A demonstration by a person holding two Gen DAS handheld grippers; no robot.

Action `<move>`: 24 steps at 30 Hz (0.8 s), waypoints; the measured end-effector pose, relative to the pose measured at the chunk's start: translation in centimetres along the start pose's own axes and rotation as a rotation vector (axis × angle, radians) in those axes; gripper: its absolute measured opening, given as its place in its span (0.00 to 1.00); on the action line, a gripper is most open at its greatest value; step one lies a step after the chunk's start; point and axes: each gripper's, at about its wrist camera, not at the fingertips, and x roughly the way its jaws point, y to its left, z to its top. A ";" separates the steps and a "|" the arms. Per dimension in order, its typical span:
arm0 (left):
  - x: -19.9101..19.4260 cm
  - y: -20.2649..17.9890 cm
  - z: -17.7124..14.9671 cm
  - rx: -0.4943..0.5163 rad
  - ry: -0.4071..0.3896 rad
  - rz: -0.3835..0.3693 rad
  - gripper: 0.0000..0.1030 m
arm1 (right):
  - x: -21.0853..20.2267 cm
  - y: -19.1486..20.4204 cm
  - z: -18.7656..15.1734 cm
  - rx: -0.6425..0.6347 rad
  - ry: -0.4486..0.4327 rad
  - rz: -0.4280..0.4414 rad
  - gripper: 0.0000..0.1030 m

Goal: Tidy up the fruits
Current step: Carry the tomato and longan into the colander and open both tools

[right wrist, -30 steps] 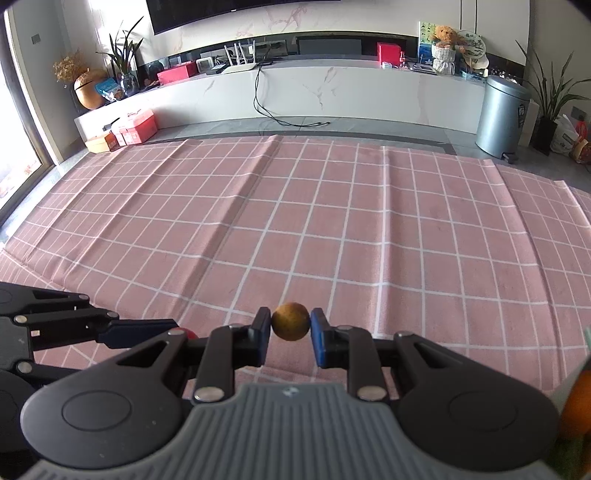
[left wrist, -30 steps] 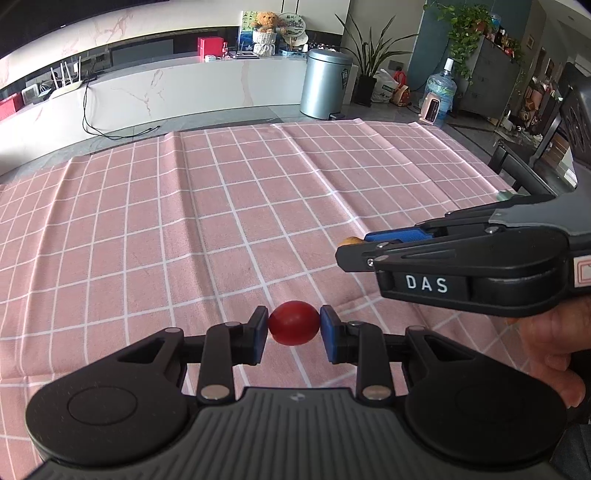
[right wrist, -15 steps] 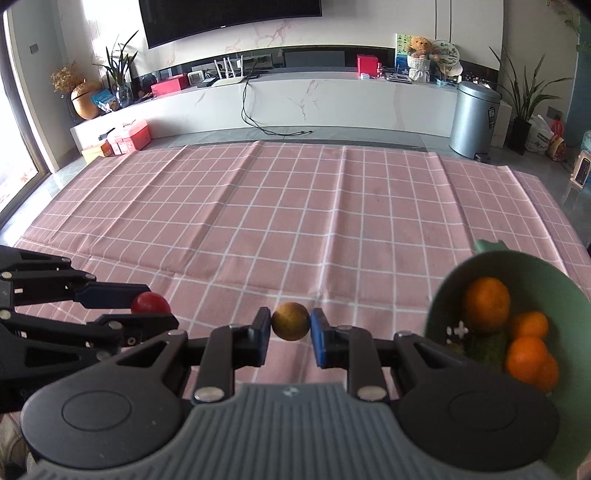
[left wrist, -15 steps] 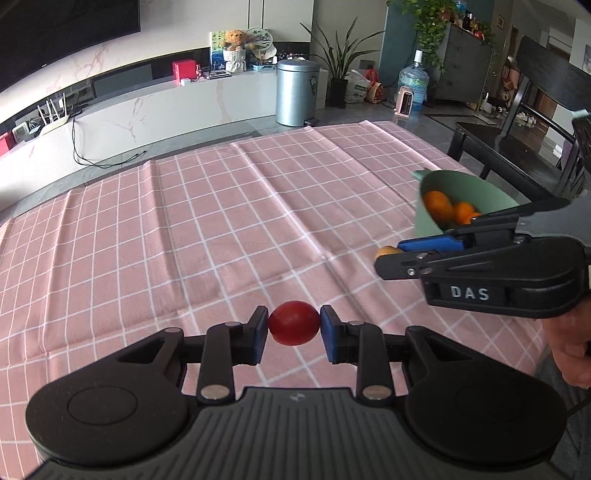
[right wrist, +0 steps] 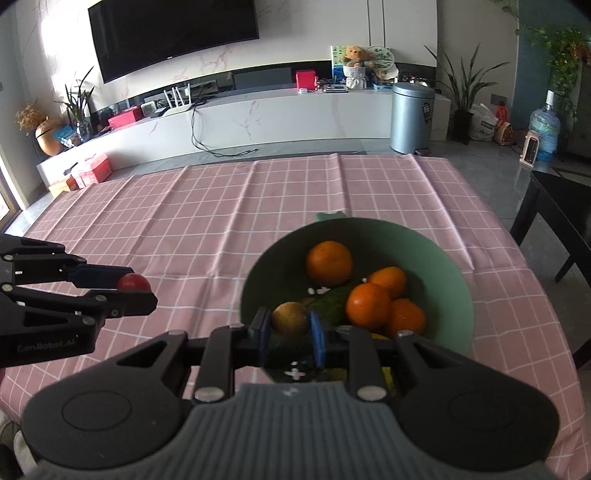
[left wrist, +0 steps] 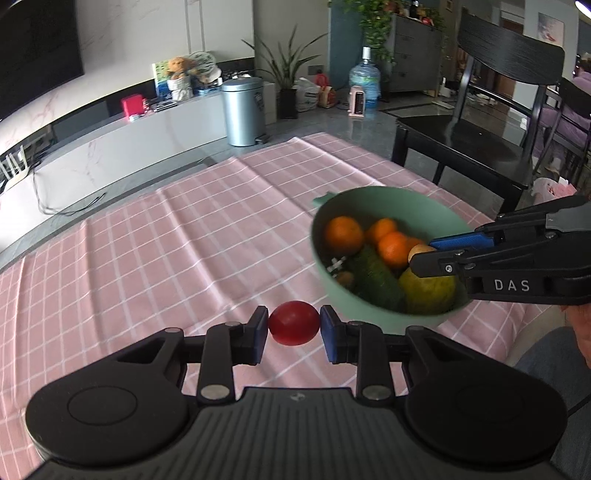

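Both claws have swung across the desk to the green bowl (right wrist: pixel 458 291): the right claw (right wrist: pixel 290 330), clamped on what looks like a small brown fruit (right wrist: pixel 290 319), now hangs over it, the left claw (left wrist: pixel 294 330) trailing beside, pinching a red cherry tomato (left wrist: pixel 294 322), so drops seem imminent.

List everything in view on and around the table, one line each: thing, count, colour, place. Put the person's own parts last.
tablecloth: one, pink with white grid, covering the table
bowl: one, green, on the cloth at the right
oranges: at least four, orange, in the bowl
cucumber: one, dark green, in the bowl
large fruit: one, yellow-green, in the bowl
chair: one, black, beyond the table's right side
bin: one, silver, on the floor
water bottle: one, blue, on the floor
television: one, black, on the wall
red fruit: one, red, between the left fingers
brown fruit: one, yellow-brown, between the right fingers, over the bowl
left gripper: one, black, blue fingers
right gripper: one, black, blue fingers
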 end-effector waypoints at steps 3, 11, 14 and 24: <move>1.6 -1.4 1.3 0.020 0.003 -0.011 0.33 | 0.5 -1.3 0.7 0.003 -0.004 -0.003 0.19; 6.7 -4.4 3.1 0.083 0.051 -0.003 0.33 | 5.2 -3.4 2.4 -0.001 0.040 0.007 0.19; 7.8 -4.7 3.3 0.094 0.069 -0.007 0.33 | 6.4 -3.9 2.9 0.004 0.057 0.025 0.19; 9.1 -4.2 3.5 0.067 0.084 0.008 0.35 | 8.4 -3.6 3.3 -0.006 0.071 0.035 0.20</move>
